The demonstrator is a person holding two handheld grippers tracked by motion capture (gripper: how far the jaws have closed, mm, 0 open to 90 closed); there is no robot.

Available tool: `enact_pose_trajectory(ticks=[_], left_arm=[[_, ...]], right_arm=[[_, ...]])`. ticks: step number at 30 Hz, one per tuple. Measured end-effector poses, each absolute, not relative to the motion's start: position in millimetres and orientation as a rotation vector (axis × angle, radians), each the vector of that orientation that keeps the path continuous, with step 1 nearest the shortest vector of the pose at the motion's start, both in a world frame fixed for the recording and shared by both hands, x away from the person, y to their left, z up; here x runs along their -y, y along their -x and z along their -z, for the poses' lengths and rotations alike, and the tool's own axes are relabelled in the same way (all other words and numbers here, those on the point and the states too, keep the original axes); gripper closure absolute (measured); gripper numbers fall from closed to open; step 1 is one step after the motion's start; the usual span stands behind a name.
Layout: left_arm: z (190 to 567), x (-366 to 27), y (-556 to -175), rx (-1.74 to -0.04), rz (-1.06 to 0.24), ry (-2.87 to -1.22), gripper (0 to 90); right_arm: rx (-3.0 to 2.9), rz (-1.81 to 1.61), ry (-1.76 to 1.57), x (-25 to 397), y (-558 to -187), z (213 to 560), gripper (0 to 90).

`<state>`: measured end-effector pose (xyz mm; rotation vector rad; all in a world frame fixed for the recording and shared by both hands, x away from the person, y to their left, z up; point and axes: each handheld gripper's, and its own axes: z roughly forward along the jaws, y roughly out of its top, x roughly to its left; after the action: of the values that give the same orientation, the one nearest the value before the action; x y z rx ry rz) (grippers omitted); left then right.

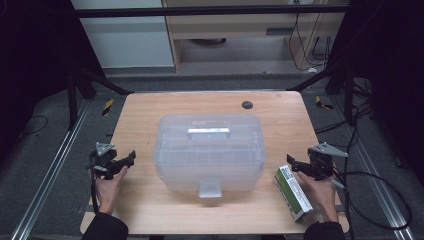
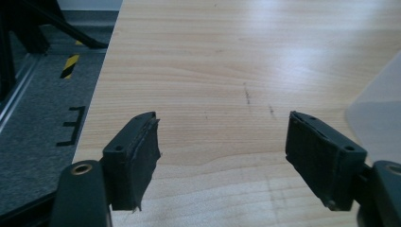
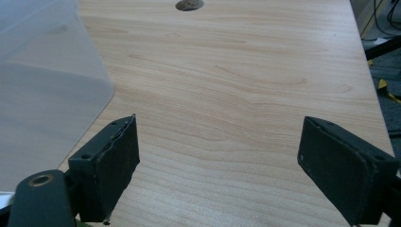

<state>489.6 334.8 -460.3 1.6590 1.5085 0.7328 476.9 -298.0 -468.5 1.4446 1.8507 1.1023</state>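
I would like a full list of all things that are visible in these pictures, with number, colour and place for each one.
Clear plastic storage box with lid, handle and front latch: one, translucent white, middle of the table.
Green and white cardboard carton: one, lying flat at the table's near right, beside the right hand.
Light wooden table: one, pale brown, with a dark round hole near its far edge.
Grey carpet floor: around the table, with yellow-black tape marks.
Left tool: one, black, jaws open, over the table's left edge.
Right tool: one, black, jaws open, over the table's right side.
Hands: two, at the near edge, dark sleeves.
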Motion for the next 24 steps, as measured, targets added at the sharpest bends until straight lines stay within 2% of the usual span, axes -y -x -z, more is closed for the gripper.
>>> enact_pose_trajectory(ticks=[3, 10, 20, 24], left_arm=[[452.5, -334.3, -487.4, -1.490, -0.698, -1.668, 30.7], [438.8, -335.8, -483.6, -1.425, -0.777, -1.657, 33.6], [418.7, -332.0, -477.5, -1.349, -0.797, -1.667, 31.9], [413.9, -326.5, -477.4, -1.312, -0.757, -1.694, 31.4]], right_arm=[[-1.860, -1.071, -1.420, 296.0, -474.7, 468.1, 17.2], [-1.854, -1.069, -1.396, 294.0, -473.9, 461.8, 17.2], [-1.804, -1.088, -1.370, 295.6, -466.9, 446.6, 17.1], [-1.801, -1.068, -1.357, 294.9, -466.0, 444.1, 16.8]])
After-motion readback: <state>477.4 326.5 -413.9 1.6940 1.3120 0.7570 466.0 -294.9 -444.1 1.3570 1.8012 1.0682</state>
